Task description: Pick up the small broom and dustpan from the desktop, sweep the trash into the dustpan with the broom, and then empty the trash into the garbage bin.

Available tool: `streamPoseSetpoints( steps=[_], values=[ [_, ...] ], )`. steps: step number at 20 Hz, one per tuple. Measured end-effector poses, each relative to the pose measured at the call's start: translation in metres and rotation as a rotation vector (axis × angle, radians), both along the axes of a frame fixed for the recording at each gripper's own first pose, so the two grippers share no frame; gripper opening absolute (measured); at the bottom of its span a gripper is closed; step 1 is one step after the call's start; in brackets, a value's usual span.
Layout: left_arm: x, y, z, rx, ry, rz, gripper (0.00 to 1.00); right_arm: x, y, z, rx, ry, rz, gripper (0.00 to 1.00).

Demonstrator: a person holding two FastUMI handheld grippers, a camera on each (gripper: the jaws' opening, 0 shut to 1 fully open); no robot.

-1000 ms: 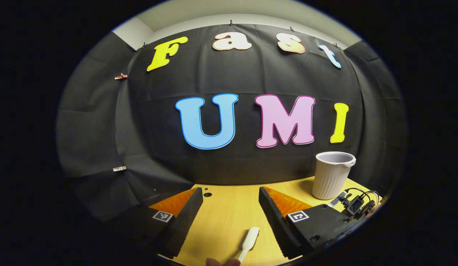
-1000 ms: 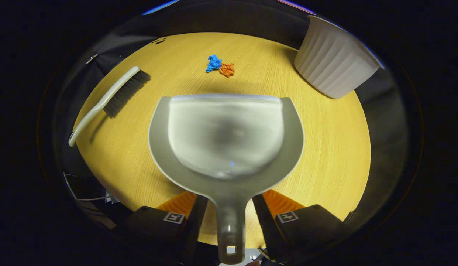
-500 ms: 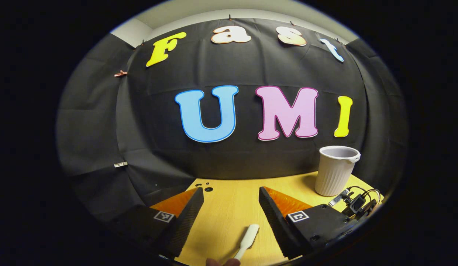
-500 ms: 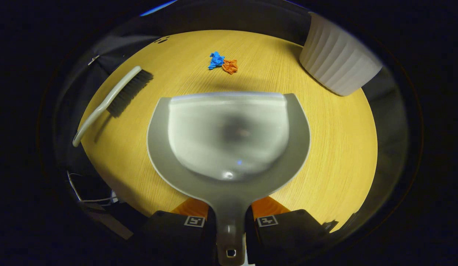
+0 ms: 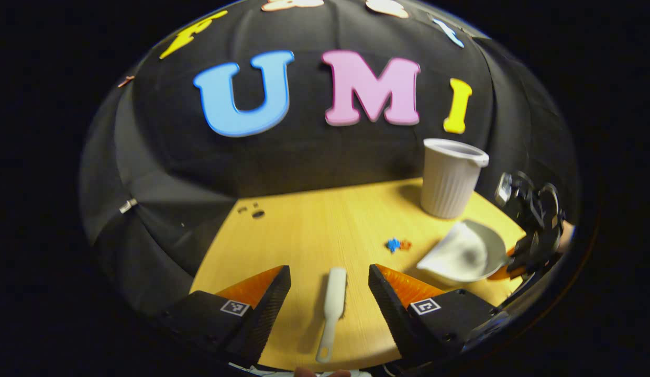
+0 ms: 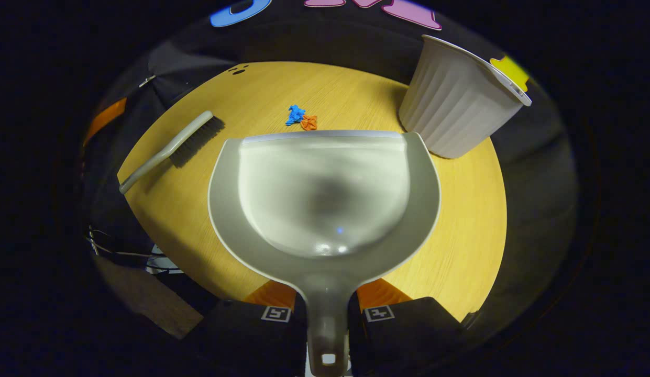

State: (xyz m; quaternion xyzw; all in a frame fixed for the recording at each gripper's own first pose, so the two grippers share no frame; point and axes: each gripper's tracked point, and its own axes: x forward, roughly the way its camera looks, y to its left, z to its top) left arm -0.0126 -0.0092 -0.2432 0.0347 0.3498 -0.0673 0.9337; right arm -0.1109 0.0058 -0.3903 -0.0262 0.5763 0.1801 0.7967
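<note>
Dustpan: my right hand-held gripper (image 6: 327, 314) is clamped on the handle of the grey dustpan (image 6: 325, 193), both fingers pressed against it. In the left gripper view the dustpan (image 5: 463, 256) sits tilted over the desk's right side, with that hand-held gripper (image 5: 513, 262) behind it.

Broom: the small broom (image 5: 332, 303) lies flat on the desk between the fingers of my left hand-held gripper (image 5: 330, 293), handle end nearest me. The fingers stand wide apart and I cannot see either one touching it. In the right gripper view the broom (image 6: 173, 149) lies at the desk's left, dark bristles at the far end.

Trash: a blue scrap (image 6: 294, 114) and an orange scrap (image 6: 309, 123), crumpled and touching each other, lie just beyond the dustpan's front lip. In the left gripper view the blue (image 5: 393, 244) and orange (image 5: 405, 244) bits lie between broom and dustpan.

Garbage bin: the ribbed pale bin (image 6: 455, 99) stands upright at the desk's far right, near the dustpan's right corner; also seen from the left (image 5: 450, 178).

Desk: light wood grain (image 5: 304, 230), with small dark holes near its far left corner.

Writing: square black-and-white marker tags on the hand-held gripper bodies; nothing readable as words.
</note>
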Motion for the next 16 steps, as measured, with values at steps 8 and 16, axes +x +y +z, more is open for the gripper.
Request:
streamPoseSetpoints(
  steps=[8, 16],
  values=[
    [-0.009, 0.004, -0.111, 0.034, 0.486, -0.043, 0.89, -0.014, -0.02, -0.006, -0.012, 0.013, -0.032, 0.36],
    [-0.014, 0.013, -0.168, 0.04, 0.653, -0.04, 0.67, -0.013, -0.022, -0.007, 0.002, 0.029, -0.042, 0.32]
  ],
)
